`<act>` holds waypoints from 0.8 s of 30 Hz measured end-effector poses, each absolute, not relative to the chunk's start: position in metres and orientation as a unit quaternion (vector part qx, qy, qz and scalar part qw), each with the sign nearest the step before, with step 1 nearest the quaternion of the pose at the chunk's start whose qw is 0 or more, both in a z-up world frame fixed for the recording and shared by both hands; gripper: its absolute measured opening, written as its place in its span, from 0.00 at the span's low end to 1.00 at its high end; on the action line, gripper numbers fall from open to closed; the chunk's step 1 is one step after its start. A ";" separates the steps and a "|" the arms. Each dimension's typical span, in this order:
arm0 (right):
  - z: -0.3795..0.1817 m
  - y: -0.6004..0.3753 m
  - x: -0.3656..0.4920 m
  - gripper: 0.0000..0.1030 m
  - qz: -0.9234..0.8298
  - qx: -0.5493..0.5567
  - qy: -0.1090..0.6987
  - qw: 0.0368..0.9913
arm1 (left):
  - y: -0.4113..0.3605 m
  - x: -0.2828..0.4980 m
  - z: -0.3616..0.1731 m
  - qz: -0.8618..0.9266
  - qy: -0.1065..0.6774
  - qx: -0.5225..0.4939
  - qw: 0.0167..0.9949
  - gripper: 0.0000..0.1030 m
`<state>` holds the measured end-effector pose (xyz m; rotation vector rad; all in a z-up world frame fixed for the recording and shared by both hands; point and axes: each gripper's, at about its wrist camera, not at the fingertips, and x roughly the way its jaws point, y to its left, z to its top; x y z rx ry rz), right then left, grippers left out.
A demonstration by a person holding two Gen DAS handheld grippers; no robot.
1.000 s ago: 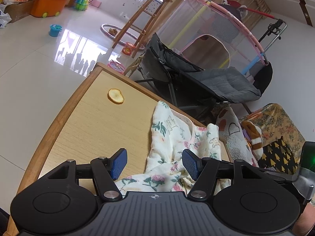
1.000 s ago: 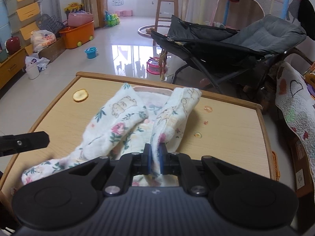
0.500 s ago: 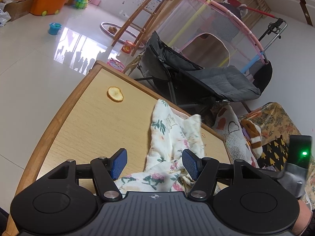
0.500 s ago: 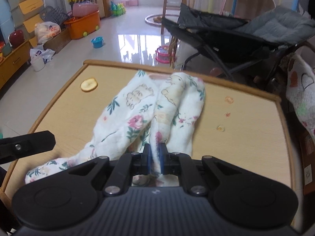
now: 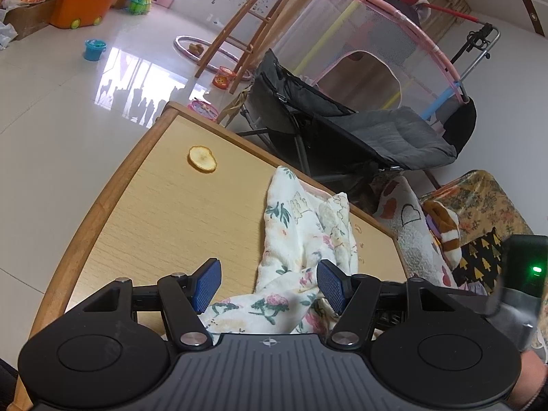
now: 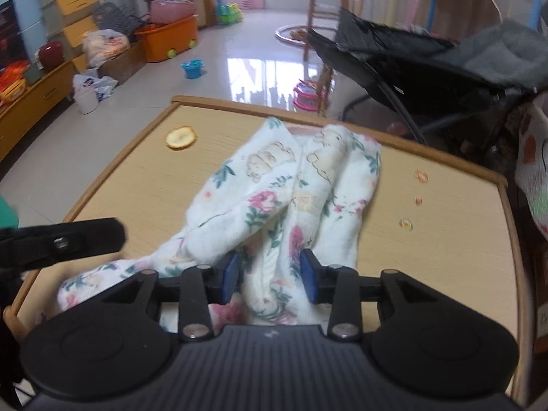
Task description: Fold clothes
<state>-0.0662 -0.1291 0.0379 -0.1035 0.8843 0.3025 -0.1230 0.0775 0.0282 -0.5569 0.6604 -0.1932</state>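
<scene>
A white floral baby garment [image 6: 291, 191] lies bunched lengthwise on the wooden table [image 6: 445, 233], its two halves laid side by side. It also shows in the left wrist view [image 5: 304, 236]. My right gripper [image 6: 270, 277] is open, its blue pads either side of the garment's near fold. My left gripper [image 5: 269, 284] is open and empty, low over the garment's near end. The left gripper's arm shows at the left of the right wrist view [image 6: 65, 243].
A yellow fruit slice [image 5: 202, 158] lies on the table's far left. Small crumbs [image 6: 416, 200] lie on its right part. A dark stroller [image 5: 359, 130] stands behind the table, a pink mesh playpen [image 5: 370, 44] beyond it. Cushions [image 5: 445, 229] sit to the right.
My right gripper was shut on the garment and has opened, letting the fold go. The right half of the garment has been drawn in beside the left half. My left gripper stayed open.
</scene>
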 end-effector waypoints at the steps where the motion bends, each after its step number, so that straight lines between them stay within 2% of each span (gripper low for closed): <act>1: 0.042 -0.130 -0.070 0.39 0.149 -0.051 0.422 0.893 | 0.077 -0.124 0.028 -0.093 0.320 -0.268 0.904 0.62; 7: 0.068 -0.142 -0.091 0.40 0.169 -0.051 0.398 0.900 | 0.081 -0.132 0.036 -0.082 0.313 -0.258 0.910 0.62; 15: 0.097 -0.208 -0.134 0.41 0.136 -0.010 0.373 0.918 | 0.103 -0.152 0.056 -0.068 0.303 -0.281 0.908 0.62; 24: 0.060 -0.270 -0.159 0.41 0.069 0.087 0.399 0.910 | 0.108 -0.167 0.052 -0.049 0.334 -0.271 0.902 0.62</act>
